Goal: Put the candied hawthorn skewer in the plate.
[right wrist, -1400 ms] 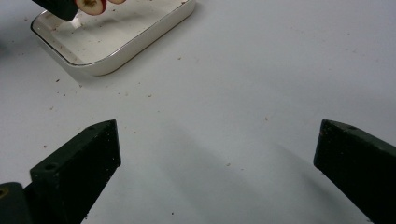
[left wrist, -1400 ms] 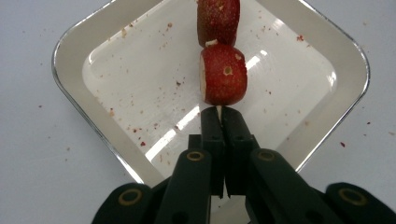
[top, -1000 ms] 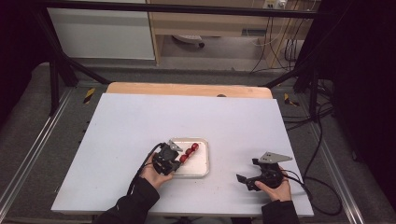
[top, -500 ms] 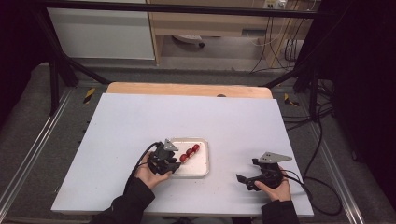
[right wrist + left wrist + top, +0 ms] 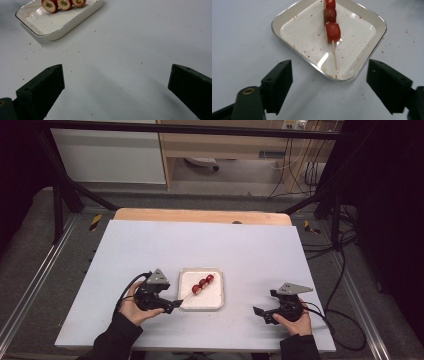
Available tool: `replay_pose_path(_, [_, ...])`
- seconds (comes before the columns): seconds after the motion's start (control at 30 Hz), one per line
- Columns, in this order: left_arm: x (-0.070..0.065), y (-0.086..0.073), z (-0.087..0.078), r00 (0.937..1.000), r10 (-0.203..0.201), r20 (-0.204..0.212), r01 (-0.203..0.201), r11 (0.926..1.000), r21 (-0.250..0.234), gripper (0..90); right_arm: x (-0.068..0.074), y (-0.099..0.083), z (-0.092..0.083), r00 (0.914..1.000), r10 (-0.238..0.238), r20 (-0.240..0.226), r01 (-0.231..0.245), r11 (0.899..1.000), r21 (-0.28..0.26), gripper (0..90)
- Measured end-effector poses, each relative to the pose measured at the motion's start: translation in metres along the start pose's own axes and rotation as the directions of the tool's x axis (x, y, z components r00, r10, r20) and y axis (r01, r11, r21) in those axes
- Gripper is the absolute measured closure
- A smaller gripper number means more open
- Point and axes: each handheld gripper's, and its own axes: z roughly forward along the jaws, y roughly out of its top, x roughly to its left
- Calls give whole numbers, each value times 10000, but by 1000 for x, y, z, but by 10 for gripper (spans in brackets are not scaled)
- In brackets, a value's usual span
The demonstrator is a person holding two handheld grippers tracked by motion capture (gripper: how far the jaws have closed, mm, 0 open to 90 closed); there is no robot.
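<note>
White table [image 5: 150, 245] bears one dish [image 5: 216, 300], perhaps three fruit pieces [image 5: 202, 283].

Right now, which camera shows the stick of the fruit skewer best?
The left gripper view: the skewer lies close up in the tray, its bare stick running down from three red pieces. The high view shows the skewer small, stick thin. The right gripper view shows the round pieces at the top edge, and the stick only faintly.

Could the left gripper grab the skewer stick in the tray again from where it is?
Probably yes. The left gripper has just been opening, nothing between its jaws, and faces the skewer, whose bare stick end lies near the tray's closest rim. Only that low rim stands between.
</note>
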Motion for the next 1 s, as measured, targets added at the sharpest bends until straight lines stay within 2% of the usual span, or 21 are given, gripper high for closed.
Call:
replay_pose_path(0.2, [16,-27,-13,9985,-386,-378,373,9987,-349,146,0,0,0,10000,75,-25,-75,10000,20,9])
replay_pose_path(0.4, [30,-55,-20,9939,-924,-600,876,9931,-781,134,0,-1,2,10000,2,-6,-2,9999,168,6])
replay_pose_path(0.6, [37,-78,-25,9928,-1029,-616,968,9908,-947,130,1,-1,2,10000,28,-30,-28,9997,257,5])
replay_pose_path(0.73, [41,-86,-28,9901,-1245,-651,1168,9869,-1113,129,1,-1,2,10000,14,-41,-13,9996,271,5])
replay_pose_path(1.0, [43,-92,-29,9914,-1146,-634,1075,9885,-1063,129,2,-2,2,10000,20,0,-20,9991,423,5])
